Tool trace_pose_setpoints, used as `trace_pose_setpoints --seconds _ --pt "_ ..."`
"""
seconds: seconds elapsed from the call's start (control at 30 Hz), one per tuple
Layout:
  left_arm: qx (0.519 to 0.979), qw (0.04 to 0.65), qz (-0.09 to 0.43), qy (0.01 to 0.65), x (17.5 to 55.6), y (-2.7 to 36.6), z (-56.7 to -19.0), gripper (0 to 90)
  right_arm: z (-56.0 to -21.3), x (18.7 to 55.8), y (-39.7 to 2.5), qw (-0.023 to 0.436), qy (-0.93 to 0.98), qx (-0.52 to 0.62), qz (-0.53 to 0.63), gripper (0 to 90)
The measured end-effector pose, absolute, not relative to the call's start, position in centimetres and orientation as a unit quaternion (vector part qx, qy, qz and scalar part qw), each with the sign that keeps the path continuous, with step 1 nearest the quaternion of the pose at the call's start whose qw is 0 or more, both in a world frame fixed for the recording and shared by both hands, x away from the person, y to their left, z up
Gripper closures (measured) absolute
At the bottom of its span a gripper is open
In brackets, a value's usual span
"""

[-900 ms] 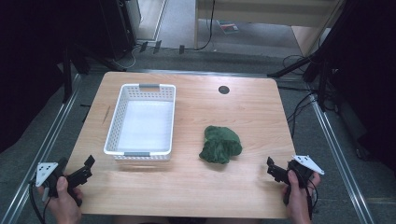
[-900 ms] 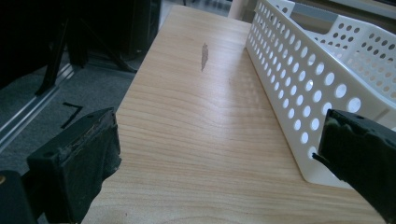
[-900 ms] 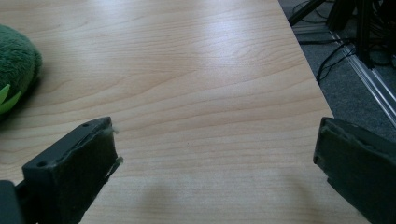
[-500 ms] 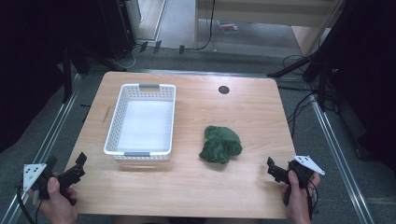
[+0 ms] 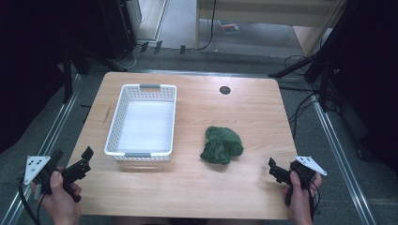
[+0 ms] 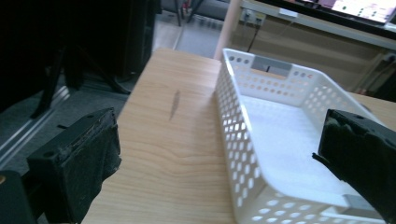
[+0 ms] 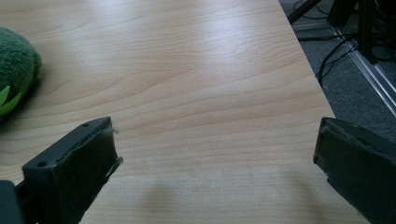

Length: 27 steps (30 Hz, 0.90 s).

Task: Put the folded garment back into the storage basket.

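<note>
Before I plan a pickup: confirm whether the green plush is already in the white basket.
No: the green plush lies on the table, right of the white basket.

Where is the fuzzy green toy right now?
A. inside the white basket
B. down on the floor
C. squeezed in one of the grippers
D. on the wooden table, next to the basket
D: the green toy lies on the bare wood of the table, to the right of the white basket, which holds nothing; both grippers are open and away from it.
</note>
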<state>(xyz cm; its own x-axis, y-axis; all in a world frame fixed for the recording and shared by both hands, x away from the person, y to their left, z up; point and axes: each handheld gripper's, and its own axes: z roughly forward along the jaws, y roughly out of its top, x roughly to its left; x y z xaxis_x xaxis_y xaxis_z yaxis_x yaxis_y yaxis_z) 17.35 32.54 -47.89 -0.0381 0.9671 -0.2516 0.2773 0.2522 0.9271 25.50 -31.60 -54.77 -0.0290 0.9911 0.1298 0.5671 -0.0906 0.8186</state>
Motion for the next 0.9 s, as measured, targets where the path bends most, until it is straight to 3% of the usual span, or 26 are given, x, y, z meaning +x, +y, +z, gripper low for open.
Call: trace_pose_setpoints --seconds 0.9 --pt "0.563 0.506 0.315 0.572 21.8 25.4 -44.7 0.0 -54.8 25.6 -31.6 0.279 0.615 0.634 0.377 0.0"
